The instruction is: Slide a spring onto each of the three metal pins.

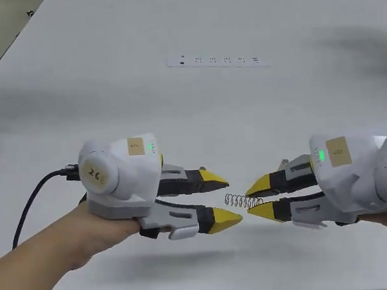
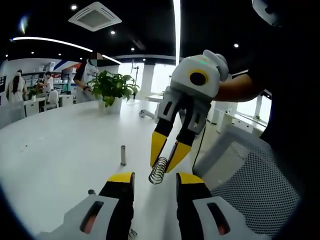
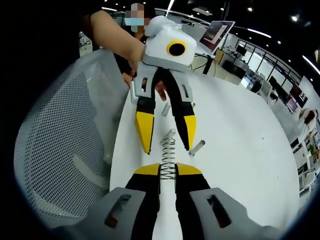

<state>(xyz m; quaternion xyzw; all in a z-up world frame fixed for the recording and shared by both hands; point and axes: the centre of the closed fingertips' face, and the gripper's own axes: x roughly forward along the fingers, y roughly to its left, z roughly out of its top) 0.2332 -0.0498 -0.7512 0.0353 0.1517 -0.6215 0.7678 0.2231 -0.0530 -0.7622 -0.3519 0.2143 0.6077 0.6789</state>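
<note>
right gripper (image 1: pixel 249 202): jaws clamped on spring (image 1: pixel 241 200) | left gripper (image 1: pixel 233 199): jaws apart, tips either side of spring's free end | metal pin (image 2: pixel 123 155): upright on table (image 2: pixel 60 150) beyond left jaws

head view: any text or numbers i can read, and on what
"26", as far as it reads: dark marks on the round tan sticker on the left gripper, blurred.
Square tan sticker on top of the left gripper: faint mark, too small to read.
Tan sticker on the right gripper: too blurred to read.
White power strip on the white table: markings too small to read.
</note>
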